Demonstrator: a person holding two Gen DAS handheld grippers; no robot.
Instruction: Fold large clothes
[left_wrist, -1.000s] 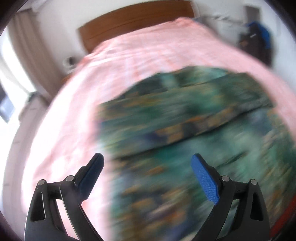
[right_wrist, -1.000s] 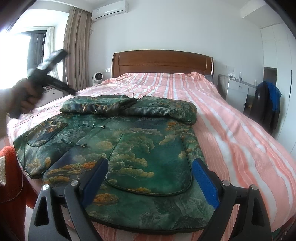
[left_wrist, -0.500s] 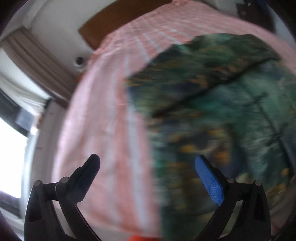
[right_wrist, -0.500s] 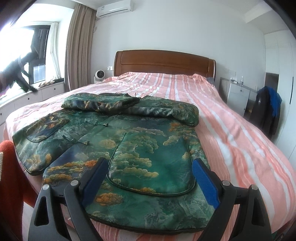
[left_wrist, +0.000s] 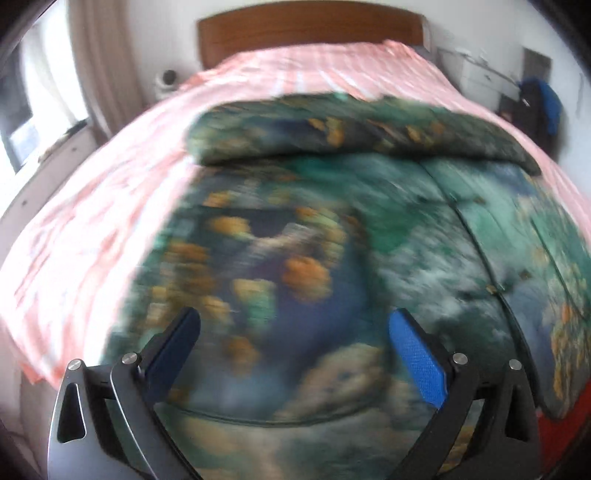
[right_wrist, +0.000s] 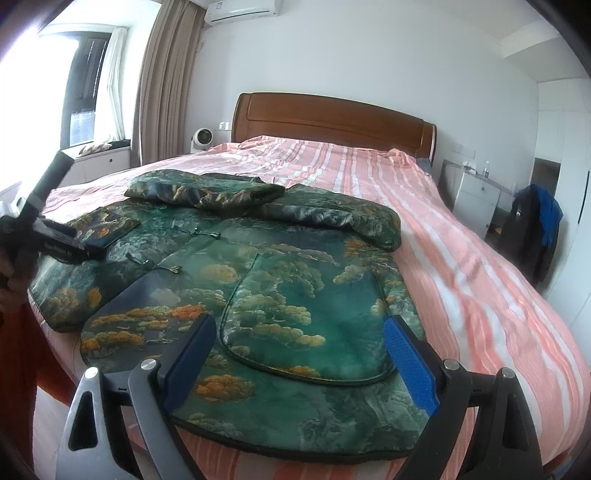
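Both grippers open over the jacket, left one closer to the hem

The left gripper (left_wrist: 293, 354) had its jaws spread wide with nothing between them, hanging right over the near left part of the jacket (left_wrist: 332, 266); the fabric lay just ahead of and below the tips, blurry in that view. The right gripper (right_wrist: 299, 354) was wide too and empty, sitting at the near right hem with the jacket (right_wrist: 280, 295) running lengthwise away from it toward the headboard (right_wrist: 332, 118), sleeves folded across the top. It was flat on the bed (right_wrist: 461, 258), front up. My guess was the left one was nearer to a grab on the bottom edge. Compared to a second before, the left gripper had dropped from up high by the window to low over the cloth, while the right one hadn't budged.
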